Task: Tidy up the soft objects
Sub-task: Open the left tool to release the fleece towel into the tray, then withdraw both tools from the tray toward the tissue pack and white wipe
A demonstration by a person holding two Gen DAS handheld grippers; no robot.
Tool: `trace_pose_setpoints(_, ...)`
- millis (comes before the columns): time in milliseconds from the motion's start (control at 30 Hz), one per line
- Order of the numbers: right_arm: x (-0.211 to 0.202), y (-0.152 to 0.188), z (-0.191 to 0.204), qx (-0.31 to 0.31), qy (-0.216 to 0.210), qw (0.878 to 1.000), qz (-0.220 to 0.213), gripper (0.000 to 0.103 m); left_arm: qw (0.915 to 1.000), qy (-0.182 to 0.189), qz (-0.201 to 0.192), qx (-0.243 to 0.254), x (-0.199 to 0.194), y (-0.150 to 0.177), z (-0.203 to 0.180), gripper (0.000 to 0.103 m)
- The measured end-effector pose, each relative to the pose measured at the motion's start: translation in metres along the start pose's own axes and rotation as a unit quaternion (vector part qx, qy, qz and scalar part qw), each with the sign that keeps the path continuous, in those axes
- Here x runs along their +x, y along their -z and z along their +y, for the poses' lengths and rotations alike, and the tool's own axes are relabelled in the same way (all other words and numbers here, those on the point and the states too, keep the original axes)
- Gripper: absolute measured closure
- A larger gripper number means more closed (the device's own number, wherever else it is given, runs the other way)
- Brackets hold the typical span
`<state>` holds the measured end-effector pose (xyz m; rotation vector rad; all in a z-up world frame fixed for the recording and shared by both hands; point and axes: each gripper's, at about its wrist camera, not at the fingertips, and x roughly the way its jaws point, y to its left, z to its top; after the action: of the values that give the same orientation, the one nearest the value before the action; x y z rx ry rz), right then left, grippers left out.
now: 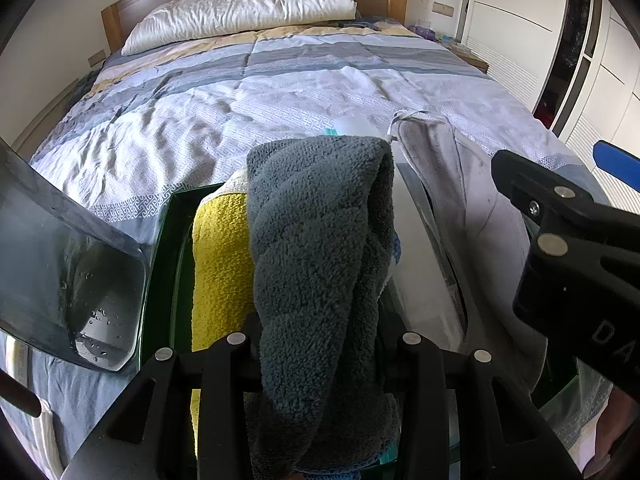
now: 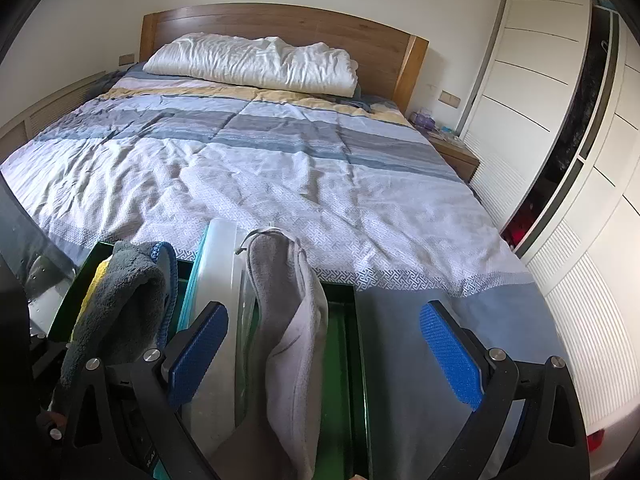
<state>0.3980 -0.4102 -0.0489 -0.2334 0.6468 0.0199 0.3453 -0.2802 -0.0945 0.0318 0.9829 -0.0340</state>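
Our left gripper (image 1: 320,360) is clamped on a dark grey fleece towel (image 1: 316,240), which stands folded upright between its arms; its fingertips are hidden by the fleece. Our right gripper (image 2: 324,360) has its blue-padded fingers (image 2: 198,354) spread wide, with nothing pressed between them.

We take the green bin (image 2: 348,344) as landmark. It sits on the bed (image 2: 280,184) at the near end of the patterned quilt.

- Grey fleece towel: inside the bin, on its left half in the right wrist view, upright.
- Yellow towel (image 1: 220,260): in the bin, touching the grey fleece towel on the side nearer the bin's left wall.
- A blue-edged cloth (image 2: 166,256) shows just behind the grey fleece; we cannot tell how far down it reaches.
- White plastic piece (image 2: 218,264), upright in the bin's middle, between the grey fleece and a pale grey cloth. We cannot tell what it is.
- Pale grey cloth (image 2: 296,320): upright in the bin, right of the white piece; the bin's green floor is bare beyond it.
- Clear lid (image 1: 72,264), wet with droplets: tilted just outside the bin's left wall.

Well beyond the bin, a white pillow (image 2: 256,62) lies against the wooden headboard (image 2: 280,24). White wardrobe doors (image 2: 532,80) stand to the bin's right.
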Motion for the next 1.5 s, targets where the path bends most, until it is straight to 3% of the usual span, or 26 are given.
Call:
trace_pose_setpoints(200,0.001,0.001,-0.002,0.003,0.001,1.0,0.002,0.004,1.0,0.0,0.001,0.002,0.001,0.0,-0.001,0.06)
trace_pose_setpoints(567,0.001,0.001,-0.007,0.01,0.006,1.0,0.002,0.004,1.0,0.0,0.004,0.003,0.001,0.001,-0.007,0.059)
trace_pose_setpoints(733,0.0,0.002,-0.008,0.014,0.008,1.0,0.001,0.004,1.0,0.007,0.003,-0.002,0.0,0.0,-0.006,0.042)
trace_pose_setpoints(800,0.0,0.002,-0.009,0.017,0.008,1.0,0.001,0.004,1.0,0.006,-0.002,-0.001,-0.002,0.0,-0.006,0.042)
trace_pose_setpoints(1000,-0.003,0.002,-0.012,0.024,0.014,1.0,-0.001,0.004,0.9998,0.012,-0.016,-0.003,-0.011,-0.005,-0.007,0.027)
trace_pose_setpoints(1500,-0.023,0.001,-0.018,0.034,0.025,0.999,-0.008,0.004,0.9994,0.017,-0.028,0.003,-0.027,-0.004,-0.01,0.027)
